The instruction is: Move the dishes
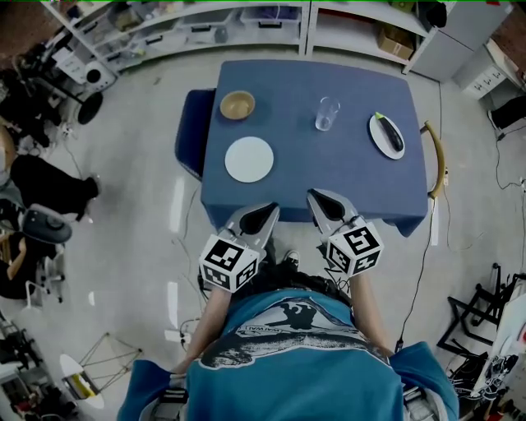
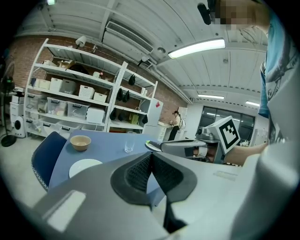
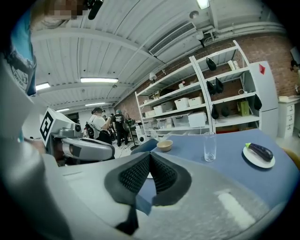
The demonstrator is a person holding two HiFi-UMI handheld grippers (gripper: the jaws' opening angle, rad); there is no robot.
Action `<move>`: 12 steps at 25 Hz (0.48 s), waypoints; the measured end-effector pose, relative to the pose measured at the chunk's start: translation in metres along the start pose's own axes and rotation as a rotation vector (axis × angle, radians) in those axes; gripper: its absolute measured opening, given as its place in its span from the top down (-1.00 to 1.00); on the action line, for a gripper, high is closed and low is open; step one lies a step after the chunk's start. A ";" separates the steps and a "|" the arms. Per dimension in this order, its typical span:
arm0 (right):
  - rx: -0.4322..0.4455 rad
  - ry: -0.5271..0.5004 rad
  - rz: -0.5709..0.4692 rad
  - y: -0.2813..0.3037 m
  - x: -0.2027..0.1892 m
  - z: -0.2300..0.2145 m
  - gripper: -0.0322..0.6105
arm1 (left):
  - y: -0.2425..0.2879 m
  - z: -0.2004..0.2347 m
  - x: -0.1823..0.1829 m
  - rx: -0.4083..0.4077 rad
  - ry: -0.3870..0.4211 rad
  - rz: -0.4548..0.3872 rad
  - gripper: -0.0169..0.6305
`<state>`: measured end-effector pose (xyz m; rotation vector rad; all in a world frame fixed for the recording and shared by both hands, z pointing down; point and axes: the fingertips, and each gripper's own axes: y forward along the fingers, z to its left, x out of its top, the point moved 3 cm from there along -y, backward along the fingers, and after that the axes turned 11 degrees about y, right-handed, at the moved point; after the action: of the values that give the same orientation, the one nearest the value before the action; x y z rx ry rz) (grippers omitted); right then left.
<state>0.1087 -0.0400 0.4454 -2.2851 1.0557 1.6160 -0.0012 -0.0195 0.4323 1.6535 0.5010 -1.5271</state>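
Observation:
On the blue table [image 1: 296, 115] lie an empty white plate [image 1: 249, 159] [image 2: 84, 167], a tan bowl [image 1: 237, 104] [image 2: 80, 142] [image 3: 164, 146], a clear glass [image 1: 326, 113] [image 2: 129, 142] [image 3: 209, 146], and a white plate with an eggplant [image 1: 386, 134] [image 3: 258, 155]. My left gripper [image 1: 261, 215] [image 2: 151, 157] hovers over the table's near edge, shut and empty. My right gripper [image 1: 320, 204] [image 3: 150, 156] is beside it, also shut on nothing. Both are short of every dish.
A blue chair [image 1: 190, 131] stands at the table's left side, and a wooden chair back [image 1: 436, 160] at its right. Shelving with bins [image 1: 205, 25] runs along the far wall. Cables and equipment [image 1: 41, 90] crowd the floor at left. People stand in the distance [image 3: 101, 124].

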 end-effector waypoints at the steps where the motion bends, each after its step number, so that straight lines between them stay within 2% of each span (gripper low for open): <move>1: 0.004 -0.010 -0.001 -0.003 0.000 0.001 0.90 | 0.000 -0.003 0.000 0.000 0.003 -0.002 0.91; 12: 0.038 -0.074 0.008 -0.015 -0.007 0.015 0.90 | -0.012 -0.023 -0.001 0.028 0.018 -0.023 0.91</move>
<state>0.1054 -0.0179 0.4410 -2.1817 1.0706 1.6552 0.0042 0.0052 0.4279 1.6899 0.5120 -1.5429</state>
